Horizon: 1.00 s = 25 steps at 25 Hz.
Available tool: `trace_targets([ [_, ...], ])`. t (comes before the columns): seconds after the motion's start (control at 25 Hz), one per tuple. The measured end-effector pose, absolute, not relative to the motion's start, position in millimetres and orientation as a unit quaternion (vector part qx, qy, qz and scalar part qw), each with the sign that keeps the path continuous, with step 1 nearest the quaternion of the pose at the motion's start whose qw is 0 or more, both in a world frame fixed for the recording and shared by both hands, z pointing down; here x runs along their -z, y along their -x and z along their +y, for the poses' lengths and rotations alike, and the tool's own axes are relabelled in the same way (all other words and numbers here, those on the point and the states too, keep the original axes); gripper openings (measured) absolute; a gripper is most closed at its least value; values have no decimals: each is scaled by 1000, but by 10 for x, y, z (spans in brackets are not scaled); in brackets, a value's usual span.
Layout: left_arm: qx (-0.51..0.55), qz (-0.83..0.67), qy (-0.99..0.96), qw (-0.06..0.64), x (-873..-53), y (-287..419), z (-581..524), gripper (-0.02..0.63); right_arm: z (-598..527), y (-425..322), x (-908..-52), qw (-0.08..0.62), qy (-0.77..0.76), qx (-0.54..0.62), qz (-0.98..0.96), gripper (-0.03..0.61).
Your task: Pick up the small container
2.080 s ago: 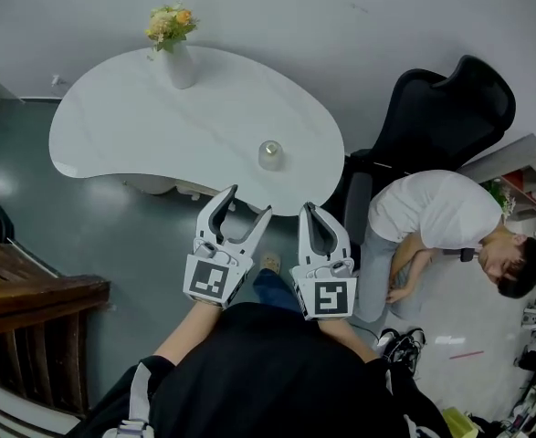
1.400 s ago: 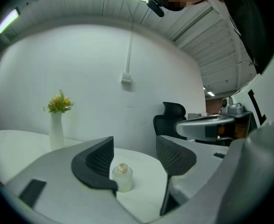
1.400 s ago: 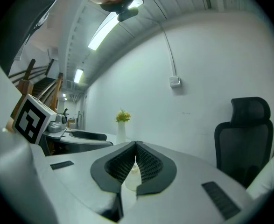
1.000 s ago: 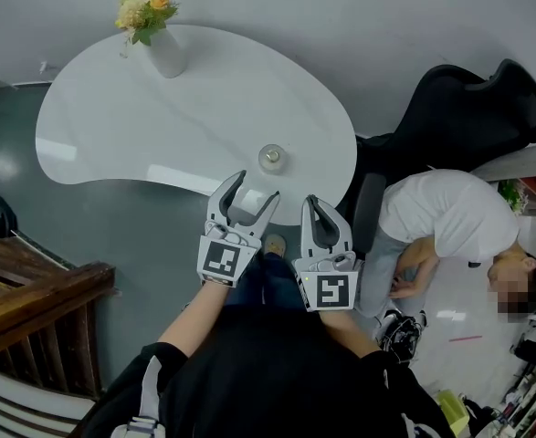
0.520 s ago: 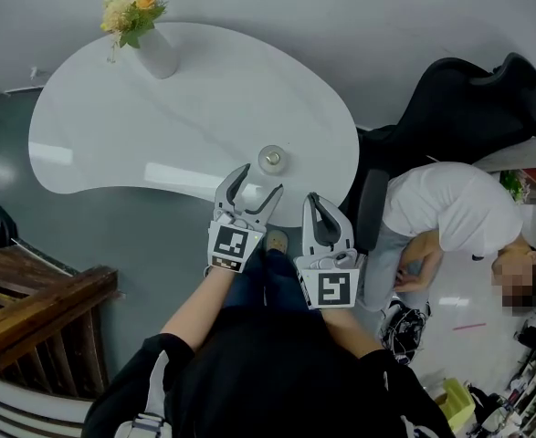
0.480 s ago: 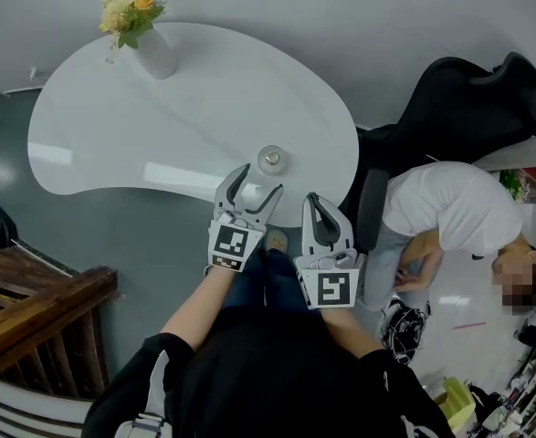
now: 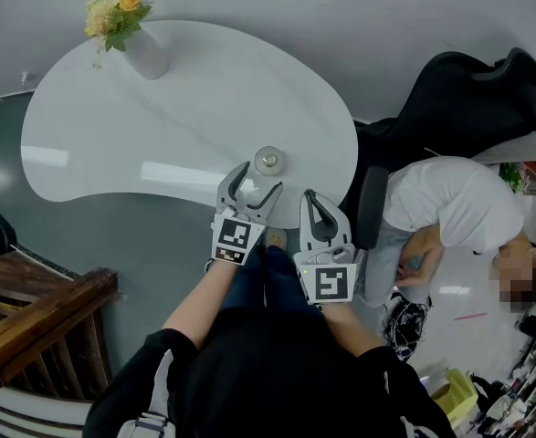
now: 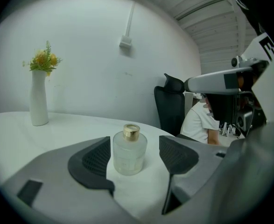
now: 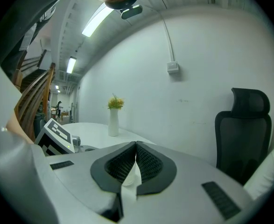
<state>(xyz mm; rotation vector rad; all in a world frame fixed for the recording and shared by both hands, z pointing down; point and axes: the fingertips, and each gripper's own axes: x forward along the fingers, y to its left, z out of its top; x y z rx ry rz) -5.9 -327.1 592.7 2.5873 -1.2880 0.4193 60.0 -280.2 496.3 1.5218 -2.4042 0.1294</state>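
The small container (image 7: 268, 161) is a frosted glass bottle with a gold cap, upright near the front edge of the white table (image 7: 158, 126). My left gripper (image 7: 258, 183) reaches over that edge, its tips just short of the bottle. In the left gripper view the bottle (image 8: 129, 158) shows in the gap between the dark pads (image 8: 97, 160), a little beyond them and touching neither. The left gripper (image 8: 136, 155) jaws are opening. My right gripper (image 7: 315, 201) hangs beside the table edge, shut with nothing in it; its pads (image 9: 148, 164) meet.
A white vase with flowers (image 7: 144, 53) stands at the table's far left. Right of the table are a black office chair (image 7: 468, 89) and a seated person in a white shirt (image 7: 441, 208). A wooden railing (image 7: 30, 308) lies at the lower left.
My left gripper has moved forward over the table edge toward the bottle. The right gripper has stayed shut in about the same place.
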Motion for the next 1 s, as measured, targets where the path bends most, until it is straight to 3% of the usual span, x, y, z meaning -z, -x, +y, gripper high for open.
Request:
trace_targets([
  [1.0,-196,-422,-875,134,-6415,-81,-3596,347,-3060,-613,-5141,155,-531,-70,-830,23],
])
